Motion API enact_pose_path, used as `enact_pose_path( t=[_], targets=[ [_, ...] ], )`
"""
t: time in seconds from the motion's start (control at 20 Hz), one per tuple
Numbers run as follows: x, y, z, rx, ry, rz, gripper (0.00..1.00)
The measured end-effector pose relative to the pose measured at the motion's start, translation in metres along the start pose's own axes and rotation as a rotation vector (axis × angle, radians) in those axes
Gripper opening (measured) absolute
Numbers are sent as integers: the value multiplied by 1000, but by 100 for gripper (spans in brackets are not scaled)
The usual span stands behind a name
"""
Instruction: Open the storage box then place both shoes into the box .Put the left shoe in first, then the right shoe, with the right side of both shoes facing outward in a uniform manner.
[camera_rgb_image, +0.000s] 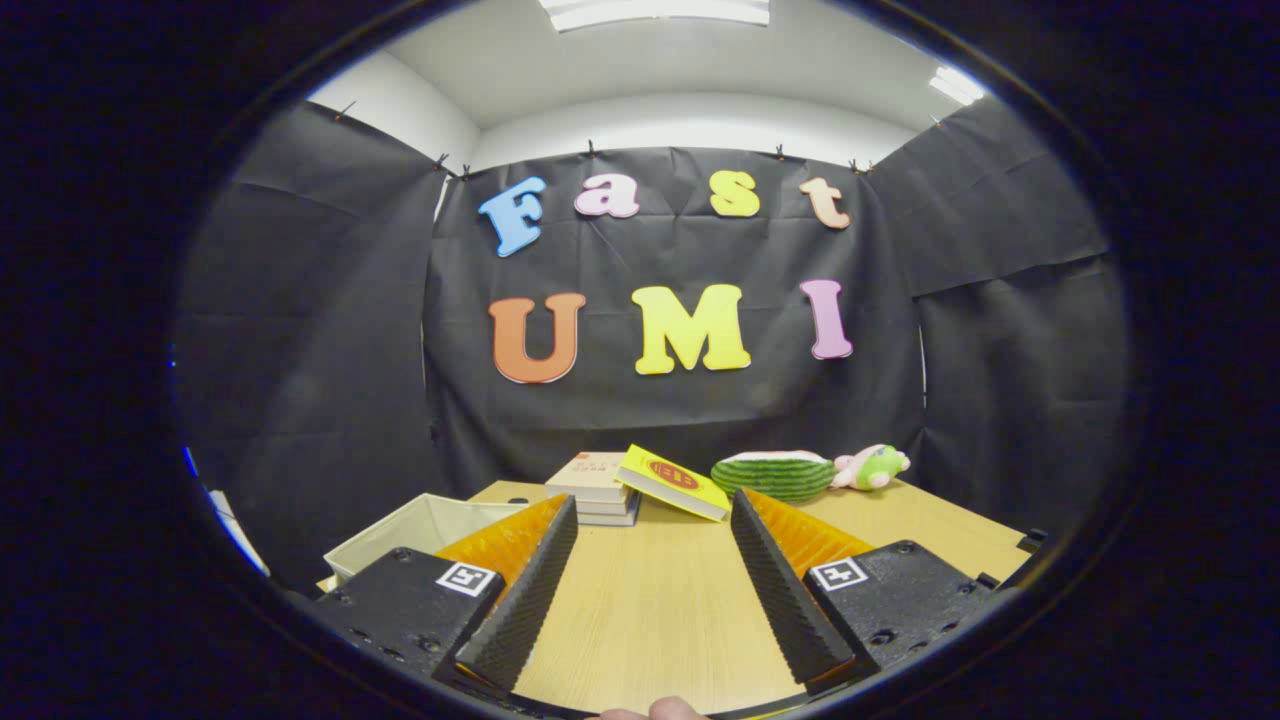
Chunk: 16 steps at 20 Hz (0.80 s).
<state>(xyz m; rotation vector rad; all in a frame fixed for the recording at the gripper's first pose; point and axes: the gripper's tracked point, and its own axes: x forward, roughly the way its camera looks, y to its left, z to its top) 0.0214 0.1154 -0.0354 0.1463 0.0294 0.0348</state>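
Wooden tabletop (650, 600) stretches ahead of the gripper (655, 530), whose fingers are spread wide with nothing between them. Left of the fingers sits the storage box (420, 530), a pale fabric bin, top open; any shoes inside are hidden. Beyond the fingers, book stack (598, 488), yellow book (672, 481) with unreadable label, watermelon plush (775, 474).

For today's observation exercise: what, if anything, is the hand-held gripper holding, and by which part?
Nothing is held. The hand-held gripper is open, with only bare table between its fingers; the books lie beyond them.
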Motion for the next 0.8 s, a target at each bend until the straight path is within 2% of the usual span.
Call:
enact_pose_path(
  t=[0.5,0.8],
  targets=[
    [-8,-2,11,19,-35,-9,99],
    [-10,-14,14,33,-45,-41,99]
  ],
)
